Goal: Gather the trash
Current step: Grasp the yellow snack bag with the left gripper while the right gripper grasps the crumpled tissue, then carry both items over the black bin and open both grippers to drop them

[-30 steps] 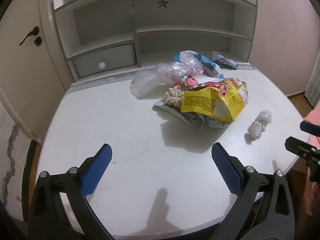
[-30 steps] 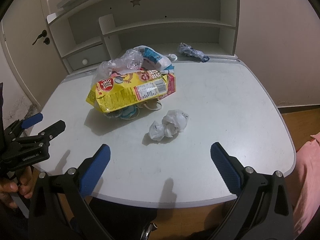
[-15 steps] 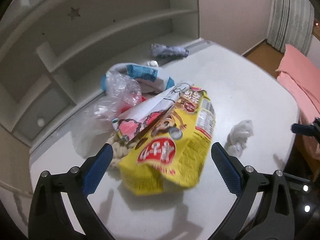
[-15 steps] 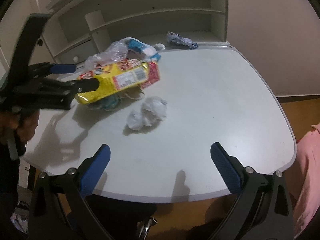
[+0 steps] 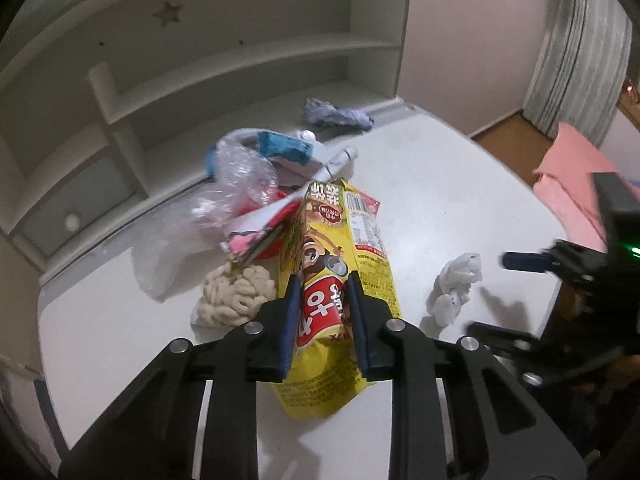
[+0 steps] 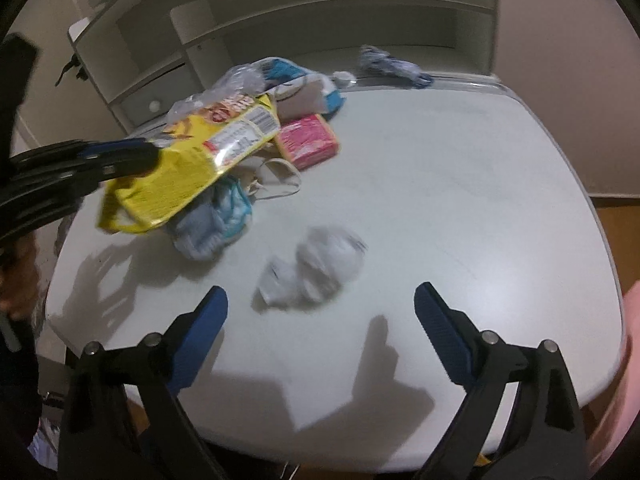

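Observation:
A yellow snack bag (image 5: 360,240) lies on top of a trash pile on the white table (image 5: 440,184). My left gripper (image 5: 323,280) has its blue pads closing on the bag's near end and pinching it. In the right wrist view the left gripper (image 6: 148,156) holds the yellow bag (image 6: 200,160) tilted up off the pile. A crumpled white tissue (image 6: 320,268) lies just ahead of my right gripper (image 6: 320,288). Its jaws stand wide, are closing slightly and have nothing between them. The left wrist view shows the tissue (image 5: 456,284) with the right gripper (image 5: 496,294) beside it.
The pile holds a clear plastic bag (image 5: 240,176), a blue-white packet (image 5: 280,148), a pink packet (image 6: 308,142), puffed snacks (image 5: 236,292) and a pale blue wrapper (image 6: 216,220). A grey-blue wad (image 5: 336,118) lies by the shelf unit (image 5: 240,80). Pink bedding (image 5: 576,176) is at the right.
My left gripper moved in over the pile, rolled, and closed its jaws on the yellow bag, tilting it up. My right gripper came down nearer the tissue.

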{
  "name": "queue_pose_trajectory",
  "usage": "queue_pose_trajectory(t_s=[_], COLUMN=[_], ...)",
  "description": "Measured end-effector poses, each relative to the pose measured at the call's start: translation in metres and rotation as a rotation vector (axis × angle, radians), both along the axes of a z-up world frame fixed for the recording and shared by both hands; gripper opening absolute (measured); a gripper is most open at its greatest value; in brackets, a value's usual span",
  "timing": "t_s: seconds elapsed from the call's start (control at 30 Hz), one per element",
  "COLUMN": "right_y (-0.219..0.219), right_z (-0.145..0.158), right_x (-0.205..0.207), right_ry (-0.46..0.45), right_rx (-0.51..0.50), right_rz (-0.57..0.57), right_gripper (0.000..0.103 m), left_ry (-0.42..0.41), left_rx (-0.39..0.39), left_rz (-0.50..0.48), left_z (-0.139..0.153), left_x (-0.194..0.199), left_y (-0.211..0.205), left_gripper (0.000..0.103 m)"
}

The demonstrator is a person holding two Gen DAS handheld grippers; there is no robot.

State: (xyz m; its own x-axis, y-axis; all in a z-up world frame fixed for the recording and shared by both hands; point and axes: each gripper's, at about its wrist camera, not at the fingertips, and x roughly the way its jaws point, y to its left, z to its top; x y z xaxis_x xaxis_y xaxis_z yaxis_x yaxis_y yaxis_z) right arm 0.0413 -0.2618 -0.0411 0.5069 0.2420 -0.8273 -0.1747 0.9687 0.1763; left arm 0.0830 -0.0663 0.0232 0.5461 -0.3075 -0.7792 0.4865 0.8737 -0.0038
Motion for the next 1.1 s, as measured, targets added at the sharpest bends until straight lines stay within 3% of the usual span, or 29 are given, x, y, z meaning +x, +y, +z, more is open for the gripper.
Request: queue_pose_trajectory(t_s=[0.1,0.17,0.27,0.5,0.77,0.97,1.1], right_y=[0.01,0.014,0.014,-0.027,-0.162,-0.279,-0.326], right_z=[-0.007,-0.012,-0.013,0.018,0.028,-0.006,-0.036], right_x=[0.017,0.024,0.026,-0.005,-0.084,-0.162,-0.207], right_ry=[0.035,0.054,0.053,-0.024,-0.082,-0.027,0.02], right_rx=[-0.013,-0.03,-0.011,0.027,0.025,0.007,0.025], right_rz=[0.014,0.01,0.01,-0.038,-0.312,-0.593,-0.718], right_gripper=[0.082,0.062,0.048,0.045,0.045,0.045,0.045], left_ry=[-0.014,-0.024,-0.046,-0.084,-0.076,0.001,0.004], left_rx=[-0.021,-0.034,-0.046,-0.062,-0.116,-0.147,-0.121], left_rz=[0.014,0.025,0.039,0.013,-0.206,-0.451,-0.564], left_z=[0.01,0.016,0.023,0.032,0.02,-0.019,-0.054], left_x=[-0.011,-0.019,-0.028,-0.044,-0.079,-0.123,-0.153], left_y=[0.012,0.019,0.024,-0.005,-0.125,-0.252,-0.321], left_gripper=[0.022,0.022,0.022,0.023,0.023,0.022,0.023])
